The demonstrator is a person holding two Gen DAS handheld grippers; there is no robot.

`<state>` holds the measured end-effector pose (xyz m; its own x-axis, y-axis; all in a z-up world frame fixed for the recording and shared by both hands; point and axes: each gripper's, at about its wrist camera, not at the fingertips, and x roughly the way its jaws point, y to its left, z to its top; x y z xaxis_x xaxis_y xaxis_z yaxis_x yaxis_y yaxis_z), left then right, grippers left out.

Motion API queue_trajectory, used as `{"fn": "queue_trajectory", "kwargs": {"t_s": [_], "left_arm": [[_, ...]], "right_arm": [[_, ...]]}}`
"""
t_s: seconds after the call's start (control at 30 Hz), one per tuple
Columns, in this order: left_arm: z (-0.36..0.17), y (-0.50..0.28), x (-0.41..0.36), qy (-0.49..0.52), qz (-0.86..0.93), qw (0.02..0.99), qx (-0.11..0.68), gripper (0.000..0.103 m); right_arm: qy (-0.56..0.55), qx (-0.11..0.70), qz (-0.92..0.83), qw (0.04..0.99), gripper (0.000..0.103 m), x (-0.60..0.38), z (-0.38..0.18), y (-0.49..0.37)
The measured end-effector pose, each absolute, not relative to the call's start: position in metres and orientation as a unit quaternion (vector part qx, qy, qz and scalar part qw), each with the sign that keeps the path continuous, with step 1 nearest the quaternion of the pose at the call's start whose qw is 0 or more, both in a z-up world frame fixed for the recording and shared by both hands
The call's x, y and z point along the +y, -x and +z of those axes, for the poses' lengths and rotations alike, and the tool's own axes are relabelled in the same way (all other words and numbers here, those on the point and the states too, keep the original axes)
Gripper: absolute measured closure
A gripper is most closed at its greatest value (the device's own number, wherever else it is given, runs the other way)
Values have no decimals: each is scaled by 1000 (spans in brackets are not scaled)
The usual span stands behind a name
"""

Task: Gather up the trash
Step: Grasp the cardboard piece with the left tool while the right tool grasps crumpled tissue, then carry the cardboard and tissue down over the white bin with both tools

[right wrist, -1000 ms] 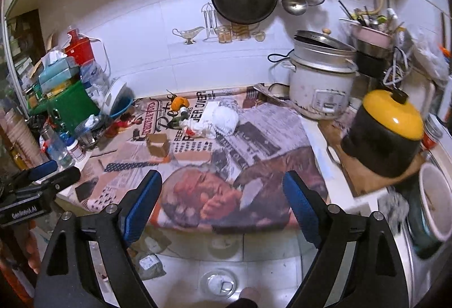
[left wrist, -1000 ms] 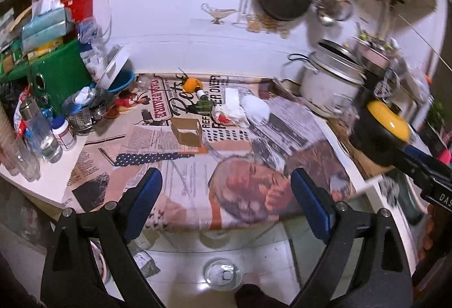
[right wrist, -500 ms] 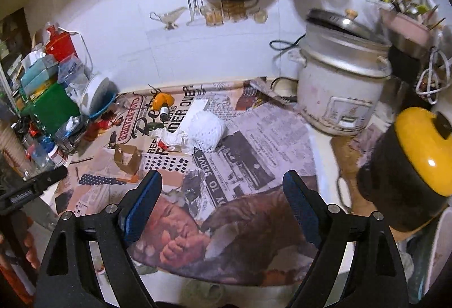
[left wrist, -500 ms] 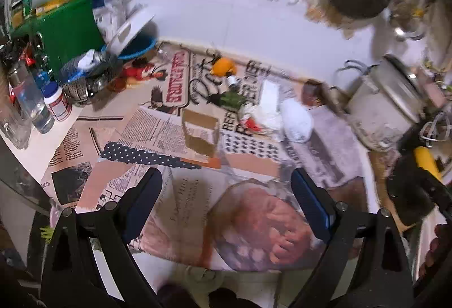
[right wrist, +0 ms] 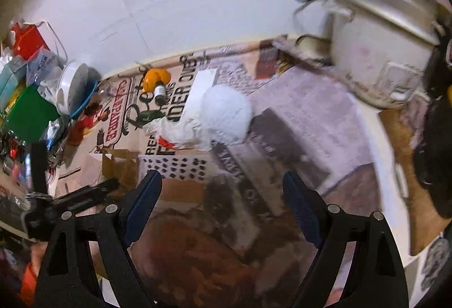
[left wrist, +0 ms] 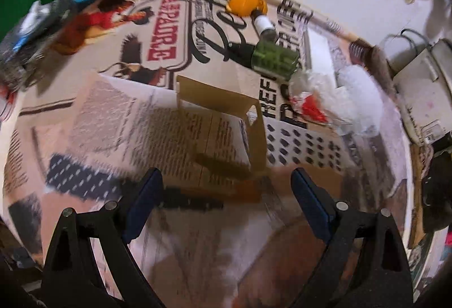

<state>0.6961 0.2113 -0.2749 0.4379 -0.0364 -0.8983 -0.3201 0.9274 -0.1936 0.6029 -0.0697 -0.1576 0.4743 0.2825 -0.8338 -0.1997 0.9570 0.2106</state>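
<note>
Trash lies on a table covered with newspaper (left wrist: 118,115). In the left wrist view my left gripper (left wrist: 226,180) is open just above the near side of a torn cardboard box (left wrist: 220,121), nothing between its fingers. Beyond the box are an orange peel (left wrist: 247,2), a small bottle (left wrist: 264,25), a green plastic piece (left wrist: 274,58), a clear wrapper with red print (left wrist: 310,101) and a white crumpled wad (left wrist: 361,99). My right gripper (right wrist: 223,180) is open and empty, short of the white wad (right wrist: 226,115). It also sees the cardboard box (right wrist: 120,164) and the left gripper (right wrist: 70,200).
A white rice cooker (right wrist: 381,53) stands at the back right, with a black pot (right wrist: 435,152) at the right edge. On the left are a green box (right wrist: 28,115), a white bowl in a blue one (right wrist: 75,87) and cluttered containers. A tiled wall (right wrist: 197,11) closes the back.
Both grippers have come forward and down over the table, so the trash looks much closer. The left one now hangs at the cardboard box. Both stay open.
</note>
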Motion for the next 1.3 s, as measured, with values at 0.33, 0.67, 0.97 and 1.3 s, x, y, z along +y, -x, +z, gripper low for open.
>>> {"fn": "queue_trajectory", "kwargs": {"t_s": [0.33,0.67,0.97,1.3], "left_arm": [[-287,-709,220,150,55,841,516,39],[-269,-703,230,118,43,858,499,40],[-259,-695,236,121,36,866,484,40],[-235,-681,204,118,25,877,465,40]], "right_arm": [[-61,518,168,837,26,-25,-196,-648],[-120,556,150,808,43,-6,-246,-693],[-104,554,175,807,75,6,-252,-692],[-72,527,200,823,75,-20,-209,-642]]}}
